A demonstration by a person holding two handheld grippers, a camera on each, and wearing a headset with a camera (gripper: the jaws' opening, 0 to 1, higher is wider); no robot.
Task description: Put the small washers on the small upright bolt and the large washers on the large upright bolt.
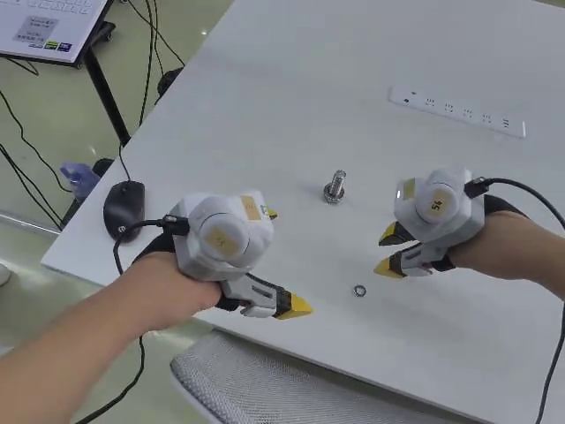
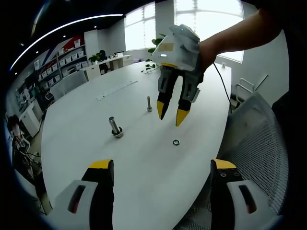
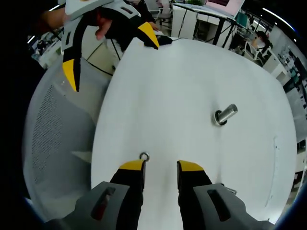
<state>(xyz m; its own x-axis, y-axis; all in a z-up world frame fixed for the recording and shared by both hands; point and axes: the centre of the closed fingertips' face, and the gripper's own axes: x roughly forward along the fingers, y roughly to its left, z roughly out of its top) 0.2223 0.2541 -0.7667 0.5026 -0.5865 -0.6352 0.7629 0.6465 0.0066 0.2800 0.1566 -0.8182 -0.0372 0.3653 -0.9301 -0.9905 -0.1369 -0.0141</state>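
White and broad, the surface point(image 1: 291, 79) carries a large silver upright bolt point(image 1: 335, 187) near its middle. A small silver metal washer point(image 1: 359, 291) lies flat nearer the person, well apart from that bolt. In the left gripper view a thinner, small upright bolt point(image 2: 149, 104) stands beyond the large one. The left gripper point(image 1: 282, 260), white with yellow-tipped jaws, hovers at the near edge with its jaws spread wide and nothing between them. The right gripper point(image 1: 387, 251) hangs above the surface just right of the washer, its jaws parted by a narrow gap and empty. In the right gripper view the washer lies just ahead of the tip of 1 jaw. A white power strip point(image 1: 459, 112) lies at the far side and a black computer mouse point(image 1: 124, 205) at the left edge. A grey mesh chair point(image 1: 256, 380) sits below the near edge.
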